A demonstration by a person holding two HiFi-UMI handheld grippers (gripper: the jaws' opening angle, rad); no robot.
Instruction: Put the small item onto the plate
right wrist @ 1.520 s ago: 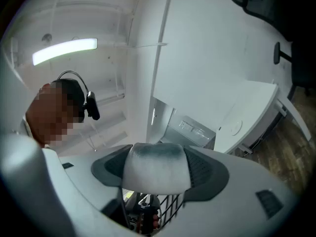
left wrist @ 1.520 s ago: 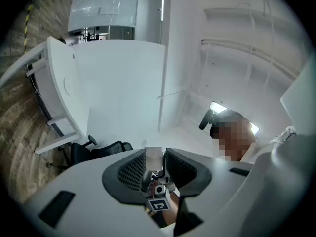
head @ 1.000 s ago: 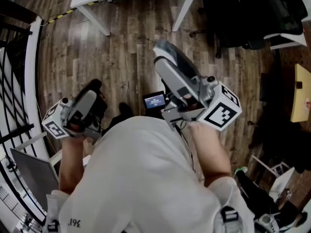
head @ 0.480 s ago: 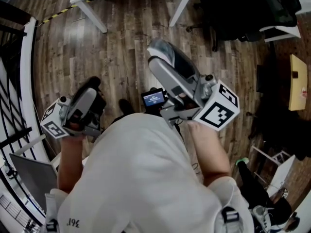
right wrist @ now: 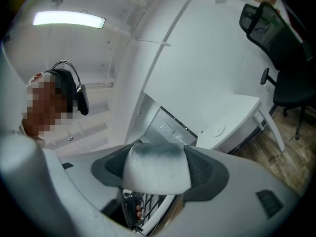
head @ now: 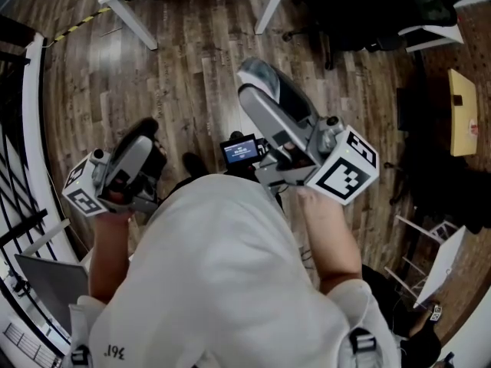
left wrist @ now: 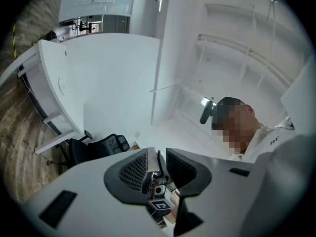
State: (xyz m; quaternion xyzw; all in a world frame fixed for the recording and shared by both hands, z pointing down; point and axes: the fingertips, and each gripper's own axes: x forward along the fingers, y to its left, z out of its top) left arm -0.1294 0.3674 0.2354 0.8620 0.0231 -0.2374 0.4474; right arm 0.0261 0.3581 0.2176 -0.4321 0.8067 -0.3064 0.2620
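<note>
Hands, the left (head: 113, 199) and the right (head: 316, 199), hold one gripper each, close to the white shirt (head: 230, 282). The left gripper (left wrist: 158, 164) has its jaws only a little way apart, with a thin gap and nothing held in it. Through that gap you can see a bit of the other gripper's cube. The right gripper (head: 265, 98) is closed on the small item (right wrist: 157, 166). The item is whitish with a grey smudge along its top edge, and it fills the space between the two dark jaws. It is up in the air, above the floor. The cube (head: 345, 167) with black and white squares sits on the right gripper, just in front of the right hand. A small lit screen (head: 240, 149) is between the two grippers, nearer the right one. Under both grippers is the brown wood floor (head: 192, 67). Past the right gripper's tip stand white table legs (head: 130, 25). Farther off, to that gripper's right, is a black chair (head: 368, 14).
</note>
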